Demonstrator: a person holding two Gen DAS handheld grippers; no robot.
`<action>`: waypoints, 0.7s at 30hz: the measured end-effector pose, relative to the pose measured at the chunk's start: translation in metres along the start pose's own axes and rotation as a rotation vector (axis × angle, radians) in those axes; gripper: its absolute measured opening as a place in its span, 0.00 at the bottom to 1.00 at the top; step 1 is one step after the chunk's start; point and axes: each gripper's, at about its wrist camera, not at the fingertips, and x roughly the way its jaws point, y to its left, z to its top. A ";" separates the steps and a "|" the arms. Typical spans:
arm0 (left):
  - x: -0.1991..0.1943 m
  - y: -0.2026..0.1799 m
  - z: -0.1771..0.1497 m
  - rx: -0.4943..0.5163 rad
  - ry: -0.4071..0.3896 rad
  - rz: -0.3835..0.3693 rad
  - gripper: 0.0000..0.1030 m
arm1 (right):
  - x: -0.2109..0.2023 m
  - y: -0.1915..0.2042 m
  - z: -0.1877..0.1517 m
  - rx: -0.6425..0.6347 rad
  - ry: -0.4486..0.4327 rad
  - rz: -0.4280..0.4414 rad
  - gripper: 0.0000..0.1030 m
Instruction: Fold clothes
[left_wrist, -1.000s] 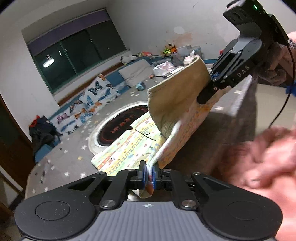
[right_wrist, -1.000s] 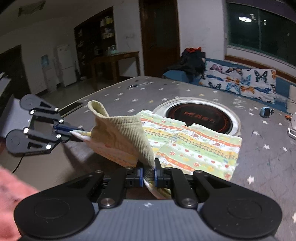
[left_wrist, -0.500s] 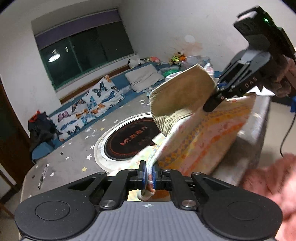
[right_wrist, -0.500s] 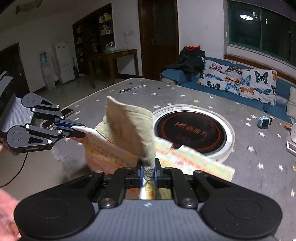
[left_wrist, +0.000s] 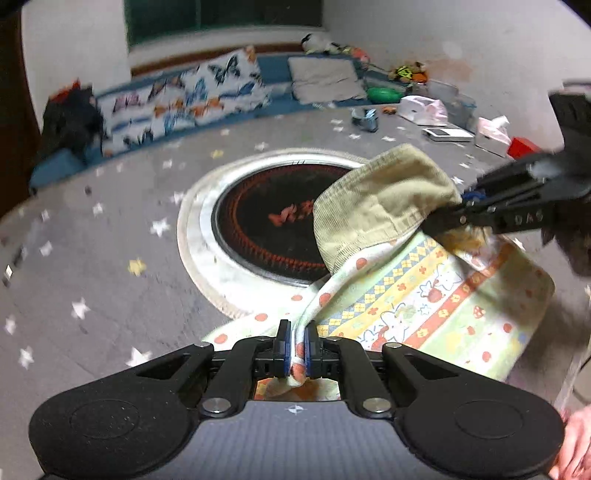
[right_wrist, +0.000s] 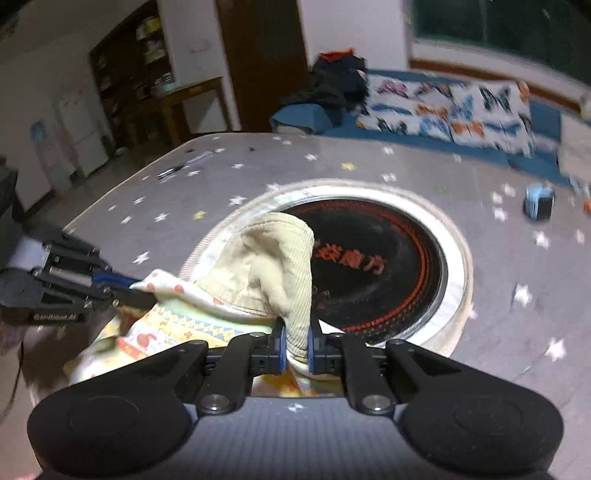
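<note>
A small garment (left_wrist: 443, 306) with a cartoon print and an olive corduroy side (left_wrist: 384, 199) hangs between both grippers, above a grey star-patterned table (left_wrist: 110, 266). My left gripper (left_wrist: 295, 343) is shut on a printed edge with red dots. In the right wrist view, my right gripper (right_wrist: 295, 343) is shut on the corduroy part (right_wrist: 269, 266). The right gripper (left_wrist: 443, 221) shows in the left wrist view at the right, and the left gripper (right_wrist: 144, 291) in the right wrist view at the left. The garment's lower part sags onto the table near the edge.
A round black cooktop (left_wrist: 273, 221) with a white rim is set in the table's middle. A blue object (right_wrist: 539, 206), white boxes (left_wrist: 447, 133) and a pen (right_wrist: 177, 170) lie on the far side. Butterfly cushions (left_wrist: 184, 96) line a bench behind.
Both grippers have swung forward and down over the table with the garment. The corduroy fold now hangs over the cooktop's near rim, and the flat printed part is drawn up.
</note>
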 end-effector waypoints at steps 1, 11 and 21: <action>0.002 0.003 0.000 -0.019 0.006 -0.002 0.08 | 0.006 -0.004 -0.003 0.021 0.000 -0.003 0.12; -0.004 0.016 0.005 -0.075 -0.010 0.092 0.19 | -0.011 -0.027 -0.025 0.076 -0.074 -0.109 0.28; -0.033 0.014 0.004 -0.205 -0.094 0.126 0.18 | -0.039 -0.030 -0.060 0.041 -0.055 -0.167 0.25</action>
